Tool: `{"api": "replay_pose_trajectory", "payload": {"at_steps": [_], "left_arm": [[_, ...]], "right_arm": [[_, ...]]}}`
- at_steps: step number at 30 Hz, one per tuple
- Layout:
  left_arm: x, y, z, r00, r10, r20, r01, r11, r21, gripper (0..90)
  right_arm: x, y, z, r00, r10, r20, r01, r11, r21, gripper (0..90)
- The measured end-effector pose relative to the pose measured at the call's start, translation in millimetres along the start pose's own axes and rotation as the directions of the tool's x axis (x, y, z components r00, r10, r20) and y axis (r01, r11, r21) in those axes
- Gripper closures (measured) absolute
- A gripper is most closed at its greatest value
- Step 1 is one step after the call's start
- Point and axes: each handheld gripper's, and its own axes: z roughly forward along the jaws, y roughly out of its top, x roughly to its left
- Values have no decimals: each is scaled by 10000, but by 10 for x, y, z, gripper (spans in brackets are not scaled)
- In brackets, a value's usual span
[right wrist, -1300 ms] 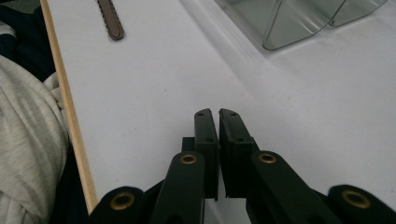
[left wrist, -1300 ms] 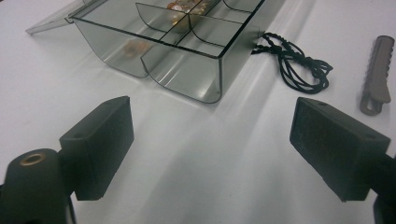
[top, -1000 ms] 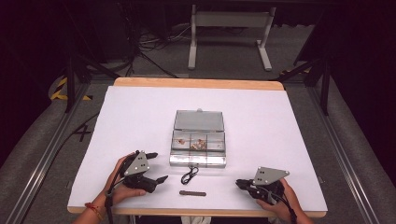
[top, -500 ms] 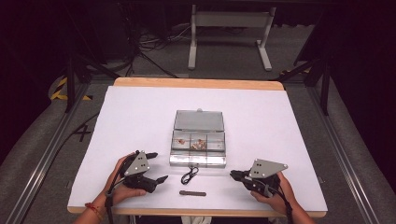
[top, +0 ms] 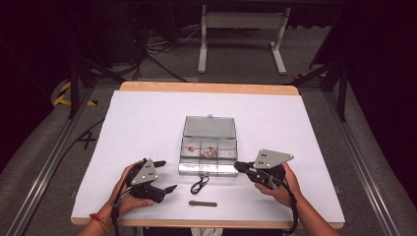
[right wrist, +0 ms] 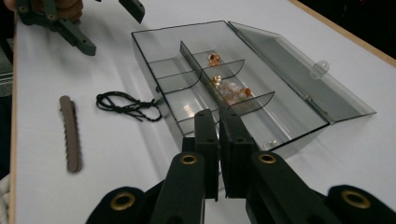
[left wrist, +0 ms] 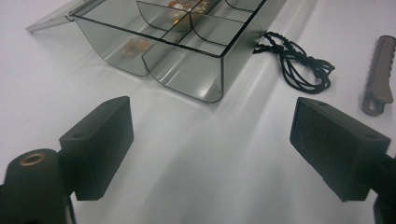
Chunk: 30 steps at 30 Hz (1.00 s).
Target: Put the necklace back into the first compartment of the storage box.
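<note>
High view: clear compartment box [top: 209, 147] is sitting open at centre of the white surface [top: 147, 123], lid laid back toward the top of the frame. A black cord [top: 199, 185] is lying just below the box's near wall, and a brown toothed clip [top: 203, 203] is lying below that, near the bottom edge.

Right hand-held gripper [top: 239, 166] is hovering at centre right, tips just beside the box's right end; in the right gripper view its jaws are standing pressed together with nothing between them [right wrist: 218, 140]. Left hand-held gripper [top: 164, 175] is resting at lower left, jaws spread wide and gripping nothing [left wrist: 210, 135].

Judged step: approach, ahead of sorting the loose items into the box. The next move calls for parting the right jaws before any pick of cord or clip.
</note>
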Motion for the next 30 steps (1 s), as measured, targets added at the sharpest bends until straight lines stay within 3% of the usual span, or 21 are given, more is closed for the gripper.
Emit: {"api": "replay_pose_trajectory", "payload": {"at_steps": [9, 17, 30], "left_arm": [[5, 2, 5, 10000, -11, 4, 11, 10000, 32, 142], [5, 2, 5, 10000, -13, 24, 13, 10000, 27, 142], [4, 3, 8, 10000, -10, 41, 10, 10000, 47, 140]], "right_arm": [[-142, 96, 255, 9997, -50, 221, 43, 9994, 334, 867], [-275, 111, 434, 9993, 206, 306, -225, 9979, 607, 867], [-399, 68, 569, 9978, 322, 575, -376, 9948, 944, 866]]}}
